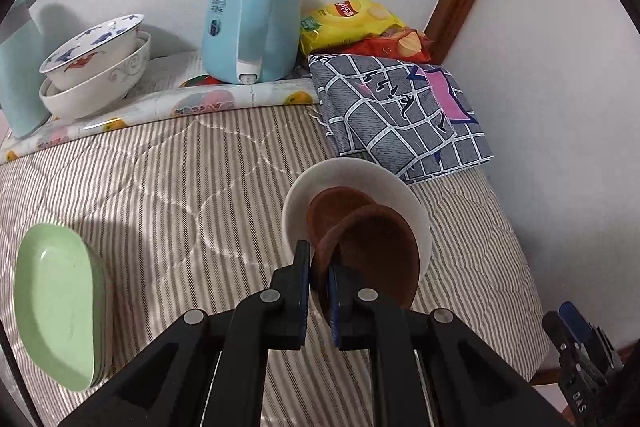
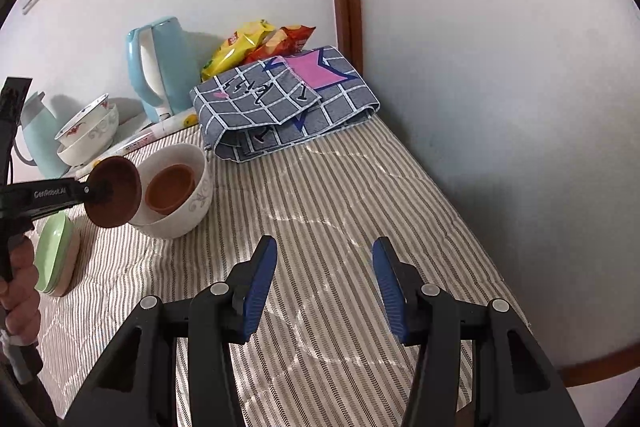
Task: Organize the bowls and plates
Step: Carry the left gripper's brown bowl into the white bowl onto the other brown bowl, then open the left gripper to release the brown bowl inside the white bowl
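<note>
1. A striped quilted bed fills the scene and carries everything, set in a corner of white walls.
2. A folded grey checked cloth lies at the bed's far right corner, with snack bags behind it.
3. A pale blue kettle stands at the far edge on a floral mat.
4. Two stacked patterned bowls sit at the far left corner.
5. A white bowl rests near the bed's middle, with a small brown bowl inside it.
6. Stacked green plates lie toward the left edge.
7. The left gripper has its fingers pinched onto the rim of a brown saucer, held tilted just beside the white bowl.
8. The right gripper hovers over the bed, fingers spread wide, holding nothing.
</note>
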`<state>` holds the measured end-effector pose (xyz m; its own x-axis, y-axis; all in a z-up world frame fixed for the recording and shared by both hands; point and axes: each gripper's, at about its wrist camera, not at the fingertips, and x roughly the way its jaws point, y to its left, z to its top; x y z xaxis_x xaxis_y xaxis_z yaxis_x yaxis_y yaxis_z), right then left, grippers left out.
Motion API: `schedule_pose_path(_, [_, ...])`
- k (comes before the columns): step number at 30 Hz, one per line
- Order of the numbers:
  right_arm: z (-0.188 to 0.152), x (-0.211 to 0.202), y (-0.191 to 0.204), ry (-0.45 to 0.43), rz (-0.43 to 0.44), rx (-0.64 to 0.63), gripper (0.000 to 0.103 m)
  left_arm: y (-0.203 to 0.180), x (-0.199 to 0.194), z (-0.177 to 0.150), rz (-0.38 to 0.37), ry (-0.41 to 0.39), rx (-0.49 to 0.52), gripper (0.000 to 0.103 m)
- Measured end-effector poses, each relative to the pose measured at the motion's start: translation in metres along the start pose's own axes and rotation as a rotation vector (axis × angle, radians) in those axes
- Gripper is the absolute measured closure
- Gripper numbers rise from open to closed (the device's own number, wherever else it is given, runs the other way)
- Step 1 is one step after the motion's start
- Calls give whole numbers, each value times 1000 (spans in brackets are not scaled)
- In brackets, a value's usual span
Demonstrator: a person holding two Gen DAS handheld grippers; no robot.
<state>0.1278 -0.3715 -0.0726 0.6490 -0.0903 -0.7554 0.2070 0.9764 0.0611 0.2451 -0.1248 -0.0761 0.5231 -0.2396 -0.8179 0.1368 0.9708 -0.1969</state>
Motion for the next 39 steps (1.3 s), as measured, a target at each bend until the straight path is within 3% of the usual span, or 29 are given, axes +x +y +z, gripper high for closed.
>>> schedule_pose_path(21, [-6, 10, -9, 39, -25, 30, 54, -8, 57, 24, 10, 70, 6, 94])
schedule_pose_path(39, [-9, 2, -9, 50, -12, 41, 53, -2, 68, 25, -35, 95, -14, 90])
